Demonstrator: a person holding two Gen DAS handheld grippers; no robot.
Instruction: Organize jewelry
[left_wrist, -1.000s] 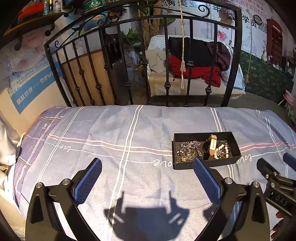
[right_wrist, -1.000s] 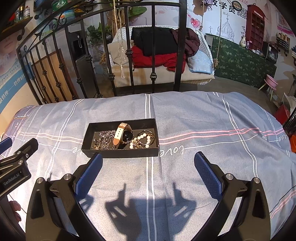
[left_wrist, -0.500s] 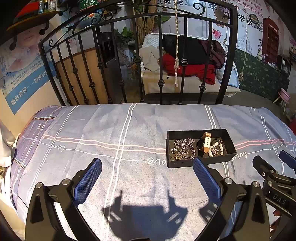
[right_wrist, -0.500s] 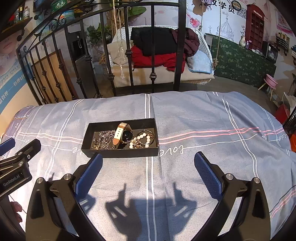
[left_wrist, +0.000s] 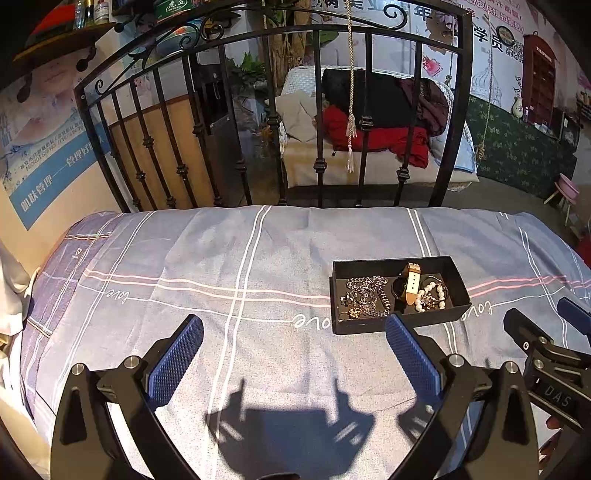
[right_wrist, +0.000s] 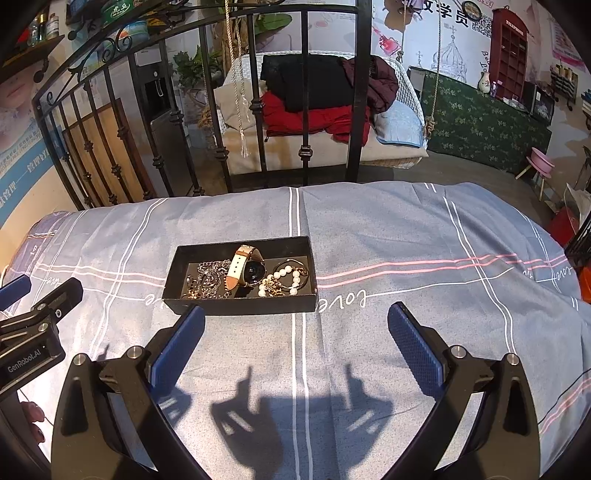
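Observation:
A black tray (right_wrist: 243, 304) (left_wrist: 399, 325) lies on the grey-blue checked bedsheet (left_wrist: 221, 266). Inside it sit a tangle of metal chain (right_wrist: 207, 277) (left_wrist: 367, 297), a watch with a tan and white strap (right_wrist: 245, 267) (left_wrist: 412, 282), and a white bead bracelet (right_wrist: 282, 280) (left_wrist: 430, 295). My left gripper (left_wrist: 293, 325) hovers open above the sheet, left of and nearer than the tray. My right gripper (right_wrist: 295, 317) is open too, just in front of the tray's near wall, nothing between its fingers. Each gripper shows at the edge of the other's view.
A black iron bed rail (left_wrist: 321, 110) rises at the far edge of the bed. Behind it stands a swing seat piled with red and dark clothes (right_wrist: 317, 107). The sheet (right_wrist: 424, 251) spreads wide right of the tray.
The left wrist view has swung rightward, so the tray sits more toward its middle. The right gripper has hardly moved. Both stay open.

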